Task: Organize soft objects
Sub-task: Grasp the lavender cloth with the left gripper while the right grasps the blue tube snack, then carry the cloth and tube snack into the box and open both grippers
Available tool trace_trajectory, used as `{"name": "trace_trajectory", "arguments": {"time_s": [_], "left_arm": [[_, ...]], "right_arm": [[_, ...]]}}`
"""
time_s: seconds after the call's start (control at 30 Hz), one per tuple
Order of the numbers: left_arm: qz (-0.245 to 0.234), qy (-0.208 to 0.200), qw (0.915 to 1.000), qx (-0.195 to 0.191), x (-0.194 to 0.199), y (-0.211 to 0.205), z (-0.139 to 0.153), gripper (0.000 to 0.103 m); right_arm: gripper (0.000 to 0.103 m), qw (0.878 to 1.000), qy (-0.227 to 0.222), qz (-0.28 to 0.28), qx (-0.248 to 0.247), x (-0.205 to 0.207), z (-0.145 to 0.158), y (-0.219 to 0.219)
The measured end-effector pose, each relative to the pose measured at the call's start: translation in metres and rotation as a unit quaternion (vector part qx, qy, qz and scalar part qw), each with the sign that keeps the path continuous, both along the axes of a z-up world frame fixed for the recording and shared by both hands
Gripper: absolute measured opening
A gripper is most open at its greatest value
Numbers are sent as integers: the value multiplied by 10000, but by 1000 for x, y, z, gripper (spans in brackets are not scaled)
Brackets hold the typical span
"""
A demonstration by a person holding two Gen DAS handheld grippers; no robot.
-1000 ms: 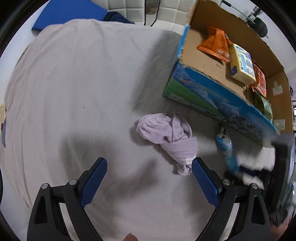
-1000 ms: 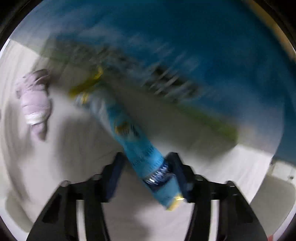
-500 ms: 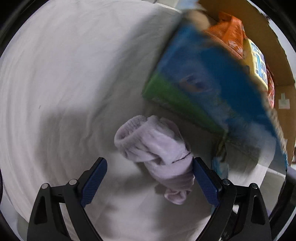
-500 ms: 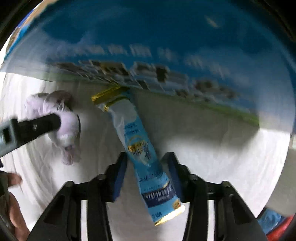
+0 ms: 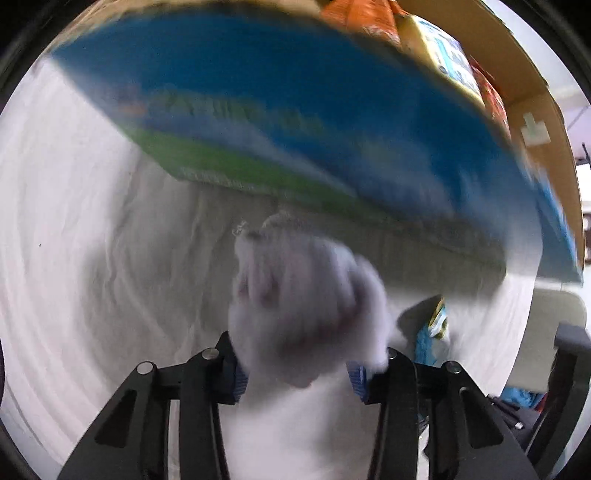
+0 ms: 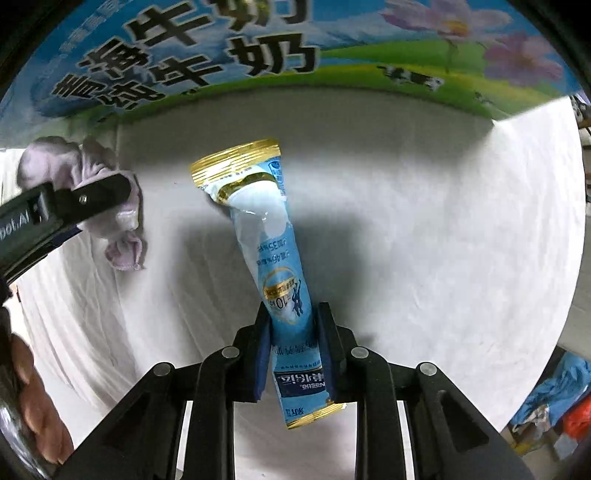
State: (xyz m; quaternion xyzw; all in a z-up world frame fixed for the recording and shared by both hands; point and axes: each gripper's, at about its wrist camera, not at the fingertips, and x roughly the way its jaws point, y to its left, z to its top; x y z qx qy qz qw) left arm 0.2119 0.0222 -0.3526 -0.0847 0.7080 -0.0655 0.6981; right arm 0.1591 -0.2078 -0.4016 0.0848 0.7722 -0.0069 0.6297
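Note:
My left gripper (image 5: 295,369) is shut on a crumpled lilac sock (image 5: 306,306), blurred by motion, close in front of the blue and green carton (image 5: 295,110). The sock also shows at the left of the right wrist view (image 6: 88,177), with the left gripper's black finger (image 6: 74,201) across it. My right gripper (image 6: 293,354) is shut on a long light-blue sachet with gold ends (image 6: 273,266), which points toward the carton's printed side (image 6: 221,55). The sachet's tip shows in the left wrist view (image 5: 436,325).
The open carton holds orange snack packs (image 5: 362,18) and a yellow pack (image 5: 443,62). A white cloth (image 6: 443,221) covers the table. The person's hand (image 6: 33,398) is at the lower left. Coloured clutter (image 6: 561,402) lies beyond the table's right edge.
My left gripper moved forward toward the carton and closed on the lilac sock. My right gripper kept hold of the sachet and steadied, with the carton's side now nearer.

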Motion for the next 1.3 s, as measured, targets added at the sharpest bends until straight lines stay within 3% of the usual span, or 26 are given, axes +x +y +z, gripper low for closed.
{"name": "trace_trajectory", "arguments": {"time_s": [0.17,0.3,0.4,0.57,0.67,0.77,0.97,1.3], "left_arm": [[-283,243,9993,57,-51,9,-2,39],[-471,246,9983,258,-90,16,-8,43],[-418,322,9978,405,-97,13,-19,45],[-473,-3,9965,696,-98,5,-19,44],[-482,-75,9959,765,-108,3,-18,39],[-429,-52,9964,734,-104,-20,-4,36],[-336,-205,9972,635,-102,-10,18,34],[-540,-812,9946,365,-125,-32,83,26]], "right_arm": [[23,9996,279,-72,59,-11,-2,-19],[24,9998,213,6,54,-28,-2,-27],[24,9999,98,117,-28,-28,-9,-22],[26,9996,43,152,-227,-37,-21,0],[25,9993,35,97,-370,-45,-17,0],[23,9978,10,260,-603,-50,-19,15],[15,9982,-29,373,-474,-59,1,34],[15,9967,-620,470,-229,-65,73,39]]}}
